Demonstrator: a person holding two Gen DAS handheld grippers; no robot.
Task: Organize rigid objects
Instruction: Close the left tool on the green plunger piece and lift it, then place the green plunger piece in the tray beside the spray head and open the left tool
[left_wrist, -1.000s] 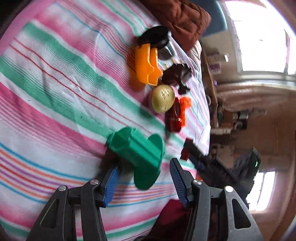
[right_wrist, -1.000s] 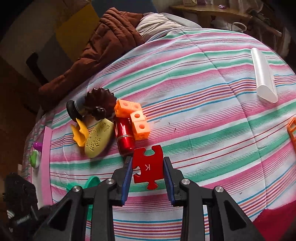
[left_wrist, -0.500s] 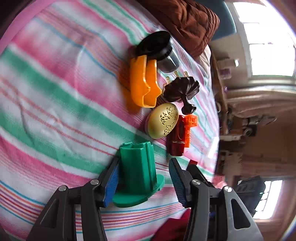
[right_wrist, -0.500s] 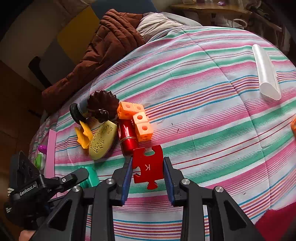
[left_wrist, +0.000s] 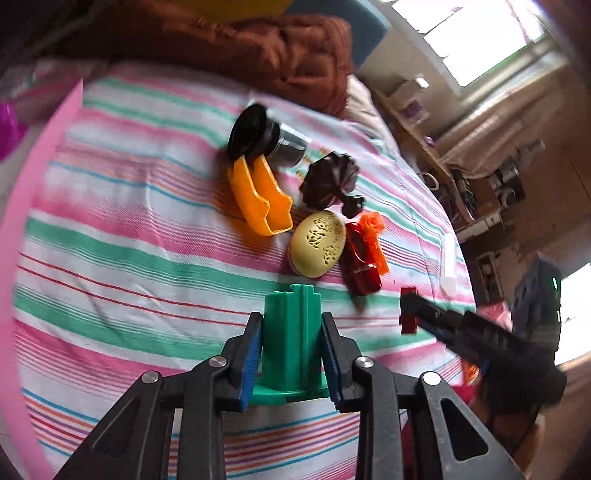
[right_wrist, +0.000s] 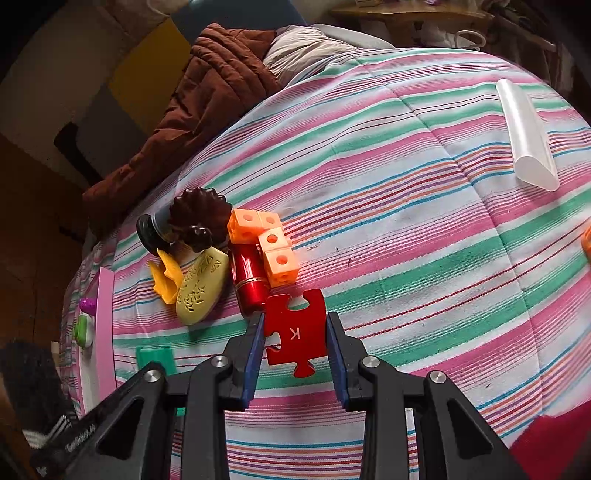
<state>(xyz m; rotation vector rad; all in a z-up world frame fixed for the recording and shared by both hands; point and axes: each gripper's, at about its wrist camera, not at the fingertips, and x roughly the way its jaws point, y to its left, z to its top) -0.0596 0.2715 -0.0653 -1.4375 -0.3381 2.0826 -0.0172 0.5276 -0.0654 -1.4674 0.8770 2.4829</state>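
1. My left gripper (left_wrist: 291, 354): jaws closing, blue pads against both sides of the green plastic piece (left_wrist: 291, 328). It sits between the fingers, flat base toward the camera.
2. My right gripper (right_wrist: 295, 339): clenched on the red puzzle piece (right_wrist: 295, 330), marked "K", over the striped bedsheet (right_wrist: 406, 229).
3. The pile sits at 12 o'clock from the left gripper, near the green piece, all on the sheet.
4. Pile contents: black-rimmed cup (left_wrist: 266, 136) on its side at the far end, orange scoop (left_wrist: 258, 199) touching it, dark brown ribbed piece (left_wrist: 328, 181), yellow oval case (left_wrist: 317, 243), red cylinder (left_wrist: 360, 258), orange blocks (right_wrist: 269, 243).
5. Containers: cup mouth faces away, can't tell what's inside. Scoop looks hollow, nothing visible in it.
6. Right view: the puzzle piece's top edge is just beside the cylinder's near end.
7. White tube (right_wrist: 528, 136) lies alone at 2 o'clock, well apart from the pile.
8. Brown blanket (right_wrist: 207, 92) bunched at 11 o'clock, past the sheet.
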